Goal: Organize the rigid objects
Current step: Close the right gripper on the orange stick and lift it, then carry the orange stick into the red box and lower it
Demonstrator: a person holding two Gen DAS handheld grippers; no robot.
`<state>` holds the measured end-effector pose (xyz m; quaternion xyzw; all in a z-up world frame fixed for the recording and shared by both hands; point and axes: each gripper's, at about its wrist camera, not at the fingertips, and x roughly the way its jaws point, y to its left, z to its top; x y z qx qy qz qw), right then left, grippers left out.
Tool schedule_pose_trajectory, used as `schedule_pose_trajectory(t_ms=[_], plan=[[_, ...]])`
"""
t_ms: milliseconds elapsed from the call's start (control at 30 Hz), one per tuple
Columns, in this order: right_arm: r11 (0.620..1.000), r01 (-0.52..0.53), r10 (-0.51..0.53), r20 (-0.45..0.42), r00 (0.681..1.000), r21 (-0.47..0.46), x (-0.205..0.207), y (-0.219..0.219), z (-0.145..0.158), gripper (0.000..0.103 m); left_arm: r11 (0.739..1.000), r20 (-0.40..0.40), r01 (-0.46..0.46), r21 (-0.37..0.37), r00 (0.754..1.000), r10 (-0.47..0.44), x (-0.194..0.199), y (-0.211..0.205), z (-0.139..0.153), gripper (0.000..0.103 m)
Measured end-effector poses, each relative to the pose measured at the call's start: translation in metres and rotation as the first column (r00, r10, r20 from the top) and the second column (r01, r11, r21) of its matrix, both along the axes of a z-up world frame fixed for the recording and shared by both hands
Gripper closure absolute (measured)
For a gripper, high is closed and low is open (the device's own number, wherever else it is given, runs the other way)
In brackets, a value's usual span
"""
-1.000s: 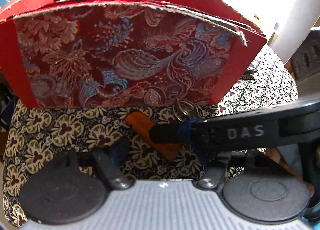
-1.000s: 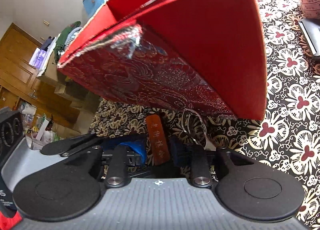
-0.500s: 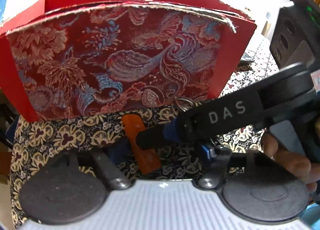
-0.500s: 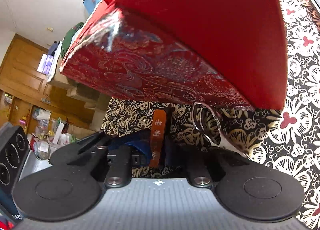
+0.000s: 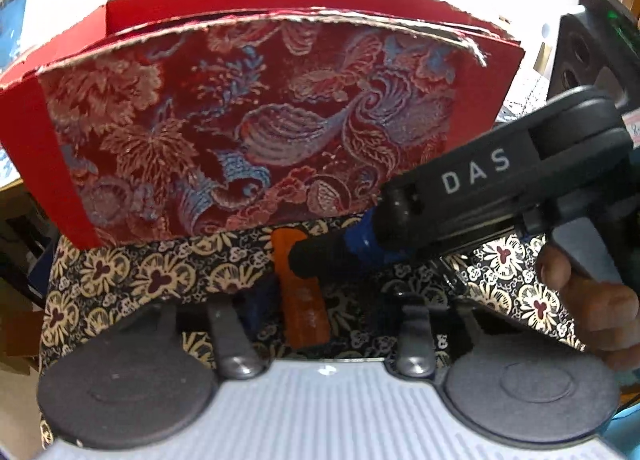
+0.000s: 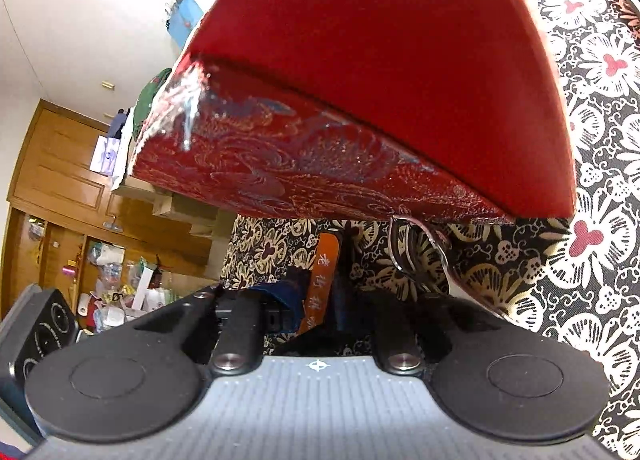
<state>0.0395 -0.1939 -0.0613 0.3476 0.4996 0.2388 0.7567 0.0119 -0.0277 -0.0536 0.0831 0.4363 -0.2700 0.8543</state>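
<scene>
A small orange wooden tag (image 5: 301, 296) with printed characters (image 6: 325, 280) hangs on a metal key ring (image 6: 416, 256) just in front of a red brocade box (image 5: 256, 120). My right gripper (image 6: 320, 292) is shut on the orange tag, with the box's red side (image 6: 400, 72) close above. In the left wrist view the right gripper's black finger (image 5: 340, 256) crosses from the right onto the tag. My left gripper (image 5: 316, 312) sits around the tag's lower end with a wide gap, open.
A black, cream and red floral tablecloth (image 5: 152, 272) covers the table (image 6: 600, 244). A wooden cabinet (image 6: 56, 176) and cluttered shelves stand beyond the table's left edge. A dark speaker-like device (image 5: 592, 56) is at the right.
The right gripper has tilted upward and drawn nearer the box with the tag, turning the tag more upright. The left view has pulled back slightly; the box looks lower in it.
</scene>
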Motion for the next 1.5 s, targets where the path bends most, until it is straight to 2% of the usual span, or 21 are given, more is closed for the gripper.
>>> schedule_pose_trajectory(t_ms=[167, 300, 333, 500, 633, 833, 1033, 1133, 1267, 1400, 1500], plan=[[0.999, 0.042, -0.042, -0.007, 0.999, 0.021, -0.001, -0.001, -0.002, 0.103, 1.000, 0.000, -0.012, -0.025, 1.000, 0.012, -0.002, 0.008, 0.000, 0.074], [0.998, 0.057, -0.057, 0.028, 0.998, -0.005, -0.004, -0.001, 0.001, 0.103, 0.998, -0.005, -0.031, -0.049, 1.000, 0.030, 0.002, 0.018, -0.001, 0.086], [0.998, 0.059, -0.059, 0.032, 0.998, -0.006, -0.005, -0.001, 0.002, 0.103, 0.997, -0.011, -0.039, -0.060, 0.999, 0.038, 0.003, 0.022, 0.000, 0.087], [0.997, 0.075, -0.075, 0.021, 0.997, 0.008, -0.004, -0.005, 0.000, 0.103, 0.995, -0.022, -0.051, -0.085, 0.999, 0.049, 0.009, 0.036, 0.000, 0.087], [0.998, 0.053, -0.052, 0.035, 0.998, -0.025, -0.002, -0.001, 0.002, 0.102, 0.994, -0.024, -0.059, -0.091, 0.998, 0.057, 0.010, 0.037, 0.002, 0.087], [0.991, 0.112, -0.109, -0.038, 0.993, 0.074, 0.000, -0.010, -0.006, 0.102, 0.976, -0.126, -0.108, -0.188, 0.988, 0.085, 0.028, 0.057, 0.001, 0.087], [0.996, 0.092, -0.092, -0.030, 0.995, 0.015, -0.006, -0.012, 0.001, 0.097, 0.961, -0.174, -0.146, -0.237, 0.979, 0.106, 0.037, 0.076, 0.000, 0.087], [0.993, 0.105, -0.102, -0.054, 0.993, 0.047, -0.007, -0.016, -0.002, 0.096, 0.953, -0.195, -0.147, -0.266, 0.976, 0.096, 0.038, 0.084, 0.002, 0.087], [0.988, 0.117, -0.110, -0.080, 0.991, 0.096, -0.005, -0.018, -0.009, 0.097, 0.952, -0.181, -0.132, -0.276, 0.980, 0.083, 0.037, 0.088, 0.009, 0.087], [0.990, 0.098, -0.094, -0.051, 0.994, 0.097, -0.006, -0.019, 0.000, 0.100, 0.942, -0.198, -0.146, -0.301, 0.976, 0.087, 0.039, 0.093, 0.015, 0.087], [0.989, 0.089, -0.086, -0.034, 0.996, 0.115, -0.009, -0.020, 0.010, 0.101, 0.941, -0.182, -0.132, -0.312, 0.980, 0.077, 0.038, 0.098, 0.030, 0.087]])
